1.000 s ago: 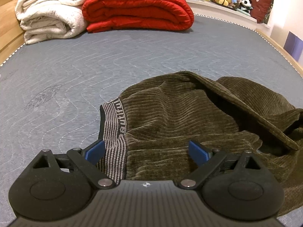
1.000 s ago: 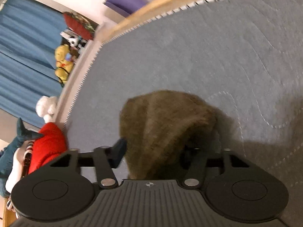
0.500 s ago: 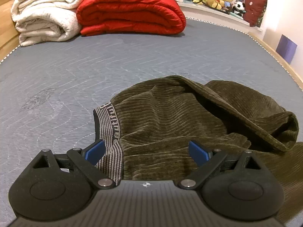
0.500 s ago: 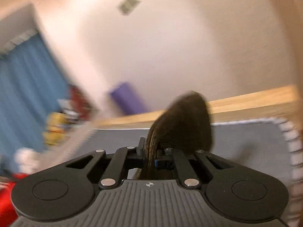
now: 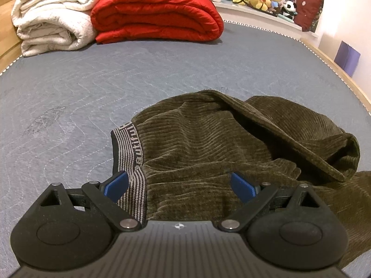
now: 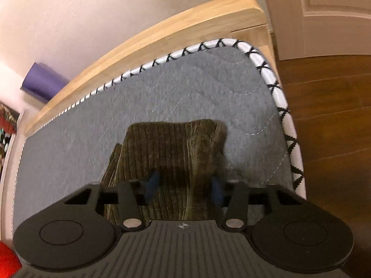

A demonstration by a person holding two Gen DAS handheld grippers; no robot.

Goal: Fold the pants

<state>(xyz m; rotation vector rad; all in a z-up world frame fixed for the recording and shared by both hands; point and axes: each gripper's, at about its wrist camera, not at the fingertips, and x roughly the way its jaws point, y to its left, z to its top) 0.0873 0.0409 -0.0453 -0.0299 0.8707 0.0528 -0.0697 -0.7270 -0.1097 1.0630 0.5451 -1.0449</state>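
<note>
Pants (image 5: pixel 208 143) waistband shows only in the left view, under the spread left hand-held gripper (image 5: pixel 179 185); the right hand-held gripper (image 6: pixel 184 185) clamps a corduroy fold (image 6: pixel 176 153) near the mattress corner (image 6: pixel 262 55).

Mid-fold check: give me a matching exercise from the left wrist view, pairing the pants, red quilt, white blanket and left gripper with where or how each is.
1. pants
2. red quilt
3. white blanket
4. left gripper

A. open, above the striped waistband
B. folded, far left corner of the mattress
C. crumpled, nearest the camera
D. folded, far end, right of the pale bundle

Pairs: 1-C, 2-D, 3-B, 4-A
</note>
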